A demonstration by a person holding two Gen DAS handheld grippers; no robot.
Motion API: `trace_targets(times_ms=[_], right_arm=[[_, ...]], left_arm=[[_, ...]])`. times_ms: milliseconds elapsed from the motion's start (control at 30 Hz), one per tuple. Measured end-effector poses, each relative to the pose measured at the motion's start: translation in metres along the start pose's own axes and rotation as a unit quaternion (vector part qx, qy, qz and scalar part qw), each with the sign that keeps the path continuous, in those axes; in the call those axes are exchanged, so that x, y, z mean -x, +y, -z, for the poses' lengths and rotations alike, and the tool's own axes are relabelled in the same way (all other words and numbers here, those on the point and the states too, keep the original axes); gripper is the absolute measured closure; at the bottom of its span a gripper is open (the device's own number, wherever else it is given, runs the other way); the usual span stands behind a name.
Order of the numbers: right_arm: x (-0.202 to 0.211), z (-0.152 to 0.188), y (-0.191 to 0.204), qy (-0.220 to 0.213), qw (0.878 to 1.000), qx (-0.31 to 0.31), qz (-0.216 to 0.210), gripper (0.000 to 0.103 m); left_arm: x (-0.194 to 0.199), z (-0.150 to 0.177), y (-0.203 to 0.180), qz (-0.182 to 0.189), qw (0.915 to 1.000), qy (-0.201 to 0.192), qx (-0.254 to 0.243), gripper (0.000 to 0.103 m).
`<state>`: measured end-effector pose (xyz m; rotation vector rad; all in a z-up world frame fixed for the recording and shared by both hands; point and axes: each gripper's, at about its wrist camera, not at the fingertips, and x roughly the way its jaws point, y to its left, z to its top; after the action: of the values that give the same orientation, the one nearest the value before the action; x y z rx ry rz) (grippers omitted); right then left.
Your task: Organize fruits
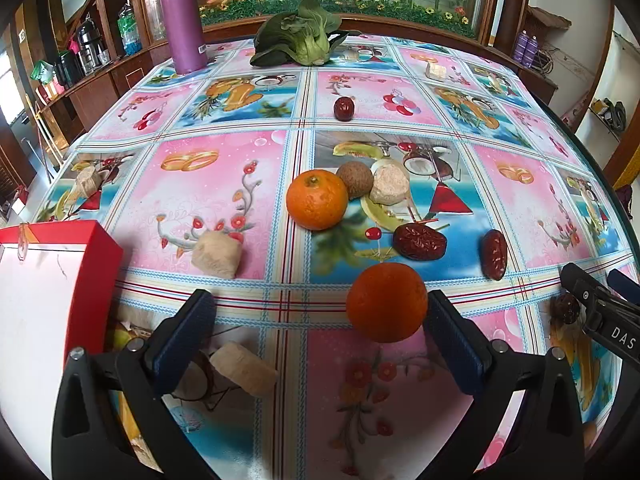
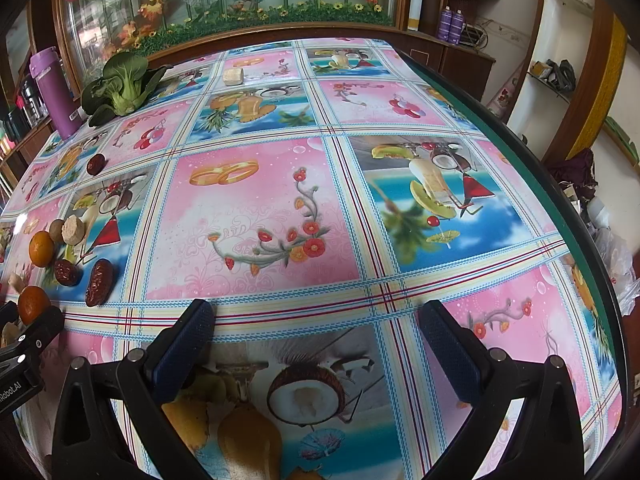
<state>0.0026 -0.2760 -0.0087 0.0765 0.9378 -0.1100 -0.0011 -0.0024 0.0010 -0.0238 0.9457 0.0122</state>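
A round orange fruit (image 1: 386, 301) sits on the desk (image 1: 224, 176) with its bright picture cloth, just beside the right-hand blue pad of the left gripper (image 1: 320, 316). Its fingers (image 1: 182, 338) are spread wide and hold nothing. A second round orange fruit (image 1: 317, 199) lies farther off, next to a brown ball-shaped fruit (image 1: 354, 179). Two wrinkly dark red dates (image 1: 419, 241) rest between the oranges and off to the side. A red and white box (image 1: 60, 280) stands at the left. The right gripper (image 2: 316, 320) hangs over bare cloth, fingers wide, empty.
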Motion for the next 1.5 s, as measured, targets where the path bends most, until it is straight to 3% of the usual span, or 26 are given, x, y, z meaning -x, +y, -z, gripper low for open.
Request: trace_targets(times_ms=[700,767,867,1033,1267,1500], right_arm=[[0.001,-0.001,0.000,0.008,1.000,0.004,-0.004,0.000],[0.008,0.003,0.000,0.000,1.000,0.009,-0.019,0.001],[0.037,0.007,0.003,-0.054,0.997,0.013,-0.055,0.001],[0.085,0.016,0.030,-0.098,0.982,0.052,-0.152,0.001],[0.119,0.037,0.077,-0.117,0.968,0.090,-0.203,0.001],[0.129,0.043,0.092,-0.118,0.965,0.099,-0.212,0.001]], left_arm=[[0.011,0.008,0.001,-0.013,0.9998,0.012,0.006,0.000],[0.031,0.017,0.005,-0.024,0.9997,-0.011,0.003,0.000],[0.078,0.031,0.022,-0.038,0.9973,-0.063,0.005,0.000],[0.135,0.057,0.072,-0.077,0.9891,-0.123,0.025,0.000],[0.156,0.086,0.118,-0.108,0.9843,-0.129,0.053,0.000],[0.159,0.092,0.113,-0.100,0.9867,-0.122,0.040,0.000]])
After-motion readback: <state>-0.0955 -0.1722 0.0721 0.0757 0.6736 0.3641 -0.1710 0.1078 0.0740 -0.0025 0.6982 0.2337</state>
